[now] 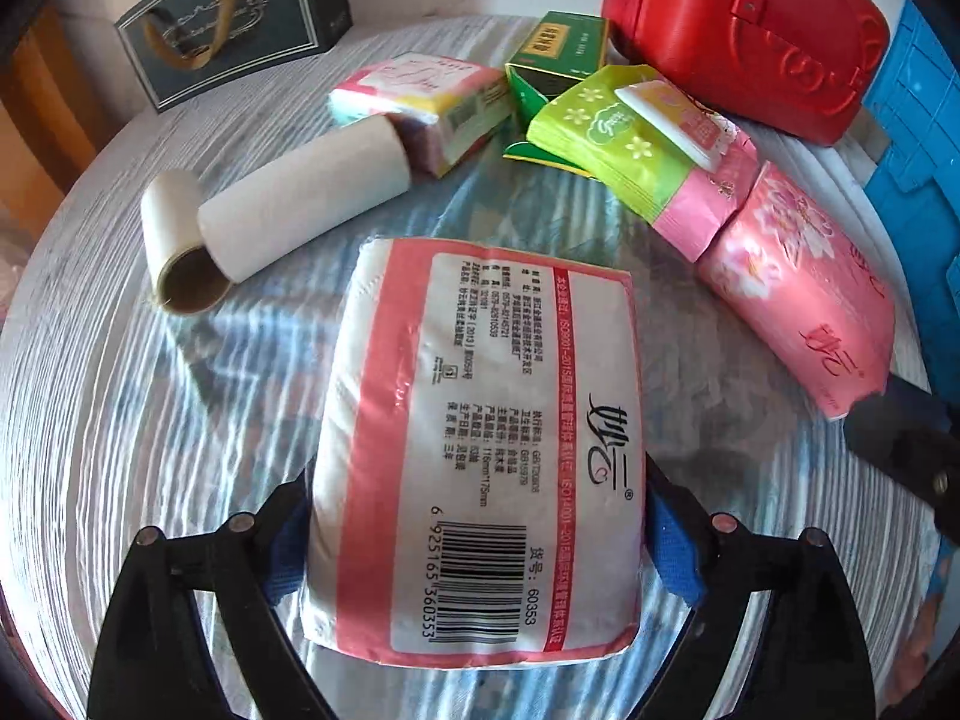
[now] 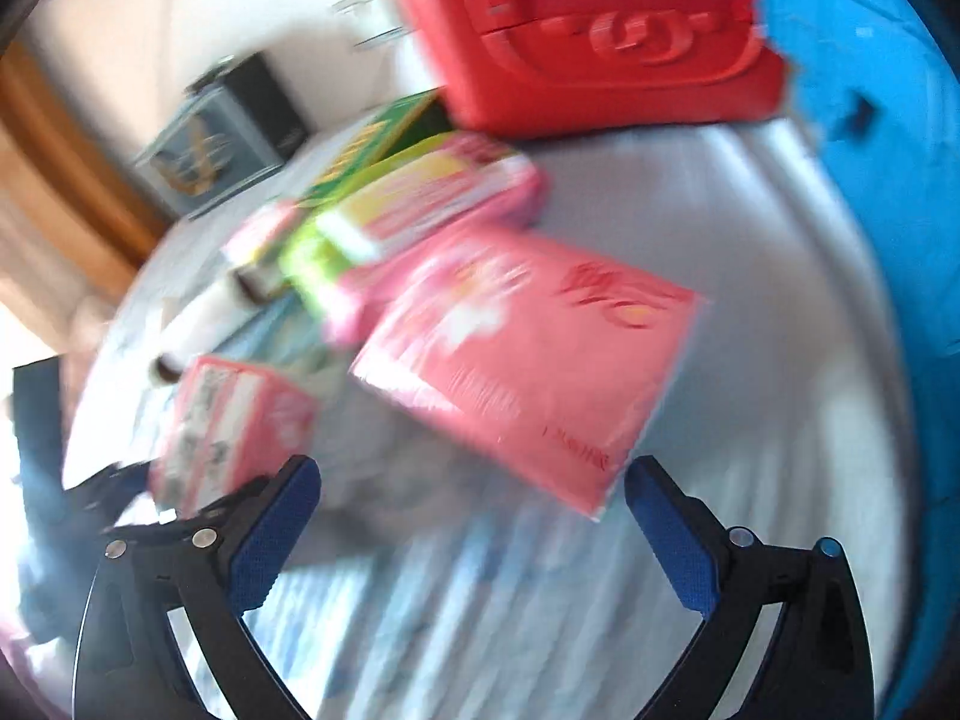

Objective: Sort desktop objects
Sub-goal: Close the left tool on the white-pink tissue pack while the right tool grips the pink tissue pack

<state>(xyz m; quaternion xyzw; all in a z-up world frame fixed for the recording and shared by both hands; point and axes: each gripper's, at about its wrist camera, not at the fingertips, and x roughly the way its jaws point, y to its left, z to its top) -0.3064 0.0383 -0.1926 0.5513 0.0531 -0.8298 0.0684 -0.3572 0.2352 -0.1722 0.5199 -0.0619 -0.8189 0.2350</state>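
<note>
On striped tablecloth (image 1: 120, 396), tissue packs (image 1: 474, 450) lie scattered.

The left gripper (image 1: 474, 480), a black two-finger tool with blue textured pads (image 1: 675, 540), points steeply down; its jaws stand wide, one finger on each side of a white and pink plastic-wrapped tissue pack (image 1: 480, 360); the pads sit right at the pack's long edges, and whether they press on it cannot be told. The right gripper (image 2: 474, 468), of the same black and blue make, also tilts down, less steeply; its jaws are spread wide with nothing between the pads (image 2: 276, 534); its view is blurred; part of its black finger shows at the right edge of the left wrist view.
</note>
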